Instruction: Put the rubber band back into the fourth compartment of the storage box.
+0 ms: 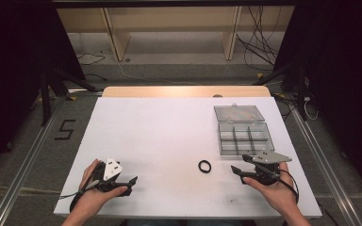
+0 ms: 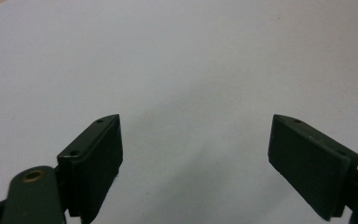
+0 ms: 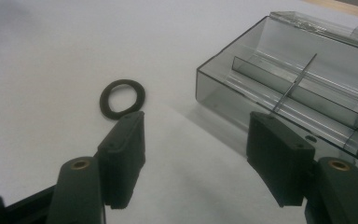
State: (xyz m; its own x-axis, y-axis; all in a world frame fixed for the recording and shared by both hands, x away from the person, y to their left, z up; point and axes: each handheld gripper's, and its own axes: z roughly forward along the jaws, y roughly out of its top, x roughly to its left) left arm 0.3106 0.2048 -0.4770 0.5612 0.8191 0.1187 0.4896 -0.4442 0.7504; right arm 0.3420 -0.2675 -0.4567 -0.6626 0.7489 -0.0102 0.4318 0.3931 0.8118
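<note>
Left gripper [image 2: 196, 154]: both black jaws stand wide apart, with nothing between them. Beyond and beneath them lies the bare white table [image 2: 182, 60].

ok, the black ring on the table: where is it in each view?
High view: the black ring lies flat on the white table, lower centre-right, between the two grippers and nearer the right gripper.
Right gripper view: the ring lies upper left of centre, just beyond the tip of the left-hand jaw.
Left gripper view: bare white table between open jaws; no ring there.
Shared landmark: the clear compartment box, at upper right in the right gripper view.
</note>
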